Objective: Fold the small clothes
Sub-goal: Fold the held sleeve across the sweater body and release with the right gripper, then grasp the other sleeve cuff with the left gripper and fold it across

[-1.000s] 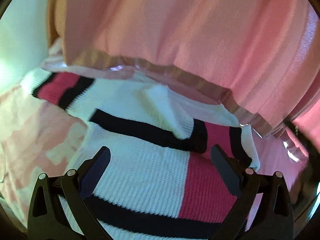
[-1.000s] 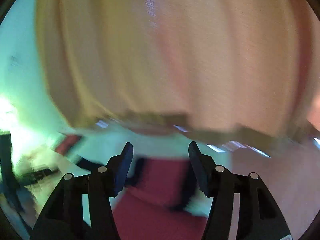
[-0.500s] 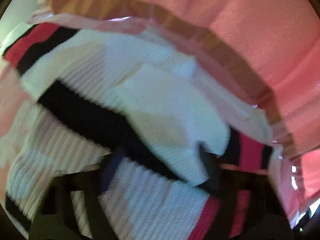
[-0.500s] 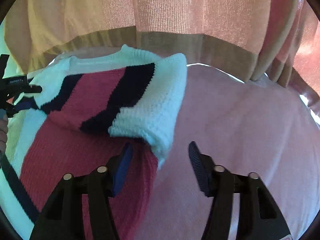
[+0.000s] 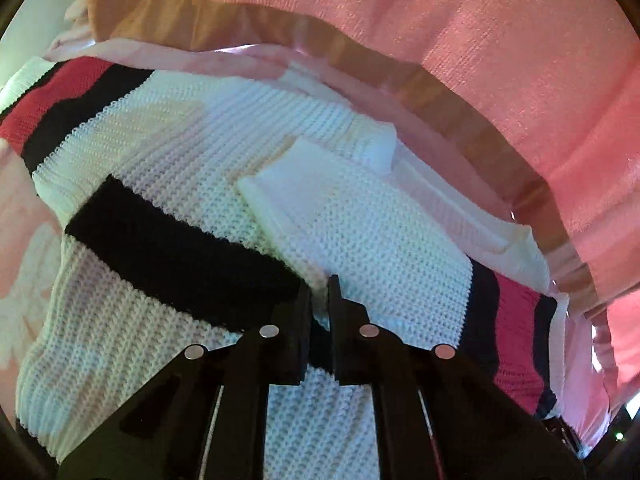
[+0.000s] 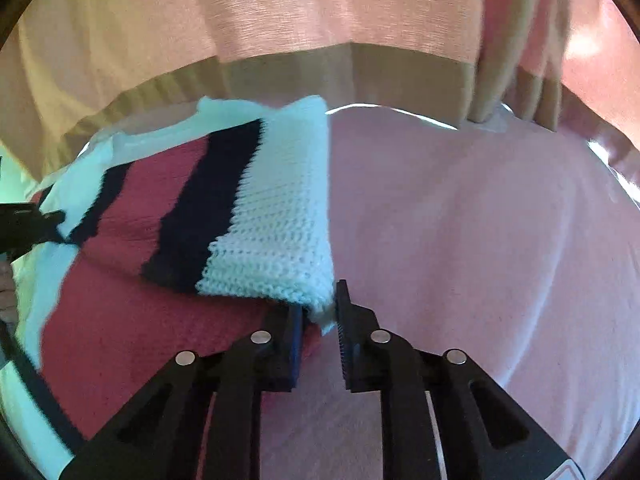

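Curtain [image 5: 480, 60] hangs behind sweater [image 5: 360, 220]

Pale pink sheet spread under a knitted sweater

The soft pale pink cloth-covered surface [image 6: 480, 240] carries everything; in the right wrist view it lies bare from the centre out to 3 o'clock and down to 5 o'clock, with shallow creases running across it. Directly on it rests the chunky knitted sweater in white, black and red blocks [image 5: 168, 152], which fills the left wrist view from 9 o'clock through the centre to 4 o'clock, one white sleeve folded over its body. In the right wrist view the sweater occupies 8 to 11 o'clock, its white edge ending at the centre. Whether the surface is a bed or a table cannot be told.
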`<state>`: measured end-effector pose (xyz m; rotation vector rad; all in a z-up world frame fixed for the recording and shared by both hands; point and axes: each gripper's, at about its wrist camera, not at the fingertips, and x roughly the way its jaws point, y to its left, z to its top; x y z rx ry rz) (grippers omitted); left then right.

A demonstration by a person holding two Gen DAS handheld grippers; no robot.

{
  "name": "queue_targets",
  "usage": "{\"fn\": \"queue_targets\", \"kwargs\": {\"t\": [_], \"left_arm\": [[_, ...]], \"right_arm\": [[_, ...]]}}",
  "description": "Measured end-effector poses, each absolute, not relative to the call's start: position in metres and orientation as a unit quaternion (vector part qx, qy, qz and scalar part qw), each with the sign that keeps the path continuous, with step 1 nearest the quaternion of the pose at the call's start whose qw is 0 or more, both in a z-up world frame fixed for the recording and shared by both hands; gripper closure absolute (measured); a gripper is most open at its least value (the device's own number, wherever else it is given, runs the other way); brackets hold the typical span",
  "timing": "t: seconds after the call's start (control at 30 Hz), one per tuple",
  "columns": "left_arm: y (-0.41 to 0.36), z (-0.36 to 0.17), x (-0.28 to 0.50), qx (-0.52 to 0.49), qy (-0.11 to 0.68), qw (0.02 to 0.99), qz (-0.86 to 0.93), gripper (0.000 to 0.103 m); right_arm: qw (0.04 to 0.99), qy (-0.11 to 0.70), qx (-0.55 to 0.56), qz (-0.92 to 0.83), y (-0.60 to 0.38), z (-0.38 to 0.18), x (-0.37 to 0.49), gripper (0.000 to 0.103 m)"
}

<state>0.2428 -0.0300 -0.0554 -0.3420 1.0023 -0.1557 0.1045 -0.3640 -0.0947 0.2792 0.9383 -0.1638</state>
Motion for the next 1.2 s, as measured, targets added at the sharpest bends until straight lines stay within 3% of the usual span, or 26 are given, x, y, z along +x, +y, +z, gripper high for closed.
{"fn": "queue_targets", "kwargs": {"t": [0.1, 0.17, 0.2, 0.27, 0.37, 0.4, 0.43, 0.57, 0.6, 0.63, 0.7, 0.77, 0.83, 0.9, 1.13, 1.17, 1.2], "left_arm": [[-0.024, -0.054, 0.241, -0.175, 0.481, 0.856, -0.075, 0.094], [-0.024, -0.052, 0.241, -0.174, 0.481, 0.856, -0.073, 0.093], [-0.025, -0.052, 0.241, -0.171, 0.480, 0.857, -0.074, 0.093], [-0.027, -0.055, 0.241, -0.163, 0.482, 0.858, -0.071, 0.093], [-0.031, -0.056, 0.239, -0.154, 0.478, 0.862, -0.067, 0.093], [-0.031, -0.056, 0.239, -0.151, 0.478, 0.863, -0.067, 0.093], [-0.031, -0.055, 0.239, -0.151, 0.478, 0.863, -0.068, 0.093], [-0.013, -0.041, 0.239, -0.172, 0.468, 0.864, -0.075, 0.088], [0.001, -0.031, 0.239, -0.179, 0.453, 0.871, -0.062, 0.080], [0.012, -0.025, 0.239, -0.185, 0.443, 0.876, -0.052, 0.074], [0.055, -0.009, 0.243, -0.217, 0.416, 0.883, -0.011, 0.052], [0.104, -0.004, 0.253, -0.252, 0.398, 0.881, 0.031, 0.045], [0.157, -0.003, 0.259, -0.283, 0.388, 0.873, 0.077, 0.044], [0.207, -0.009, 0.267, -0.307, 0.382, 0.864, 0.115, 0.044], [0.321, -0.045, 0.302, -0.344, 0.394, 0.834, 0.175, 0.045], [0.330, -0.051, 0.305, -0.356, 0.399, 0.827, 0.175, 0.046], [0.339, -0.058, 0.307, -0.372, 0.405, 0.817, 0.176, 0.053]], "right_arm": [[0.892, 0.417, 0.157, -0.070, -0.370, -0.063, 0.094, 0.083], [0.910, 0.371, 0.164, -0.085, -0.371, -0.034, 0.086, 0.068], [0.917, 0.348, 0.174, -0.085, -0.373, -0.025, 0.084, 0.055], [0.922, 0.322, 0.203, -0.075, -0.371, -0.017, 0.089, 0.055], [0.899, 0.368, 0.233, -0.037, -0.362, -0.045, 0.121, 0.085], [0.889, 0.397, 0.226, -0.037, -0.359, -0.060, 0.132, 0.101], [0.876, 0.434, 0.205, -0.051, -0.352, -0.080, 0.141, 0.103], [0.875, 0.450, 0.155, -0.091, -0.349, -0.084, 0.139, 0.103], [0.877, 0.446, 0.149, -0.101, -0.347, -0.075, 0.135, 0.103], [0.886, 0.430, 0.141, -0.105, -0.339, -0.058, 0.126, 0.095], [0.904, 0.402, 0.112, -0.091, -0.314, -0.027, 0.112, 0.093], [0.921, 0.374, 0.078, -0.076, -0.286, -0.002, 0.096, 0.089], [0.932, 0.354, 0.064, -0.052, -0.259, 0.011, 0.086, 0.073], [0.936, 0.345, 0.062, -0.025, -0.233, 0.014, 0.082, 0.065], [0.919, 0.389, 0.039, 0.050, -0.165, -0.025, 0.080, 0.064], [0.918, 0.391, 0.034, 0.048, -0.164, -0.030, 0.082, 0.064], [0.918, 0.393, 0.032, 0.044, -0.162, -0.034, 0.082, 0.064]]}}
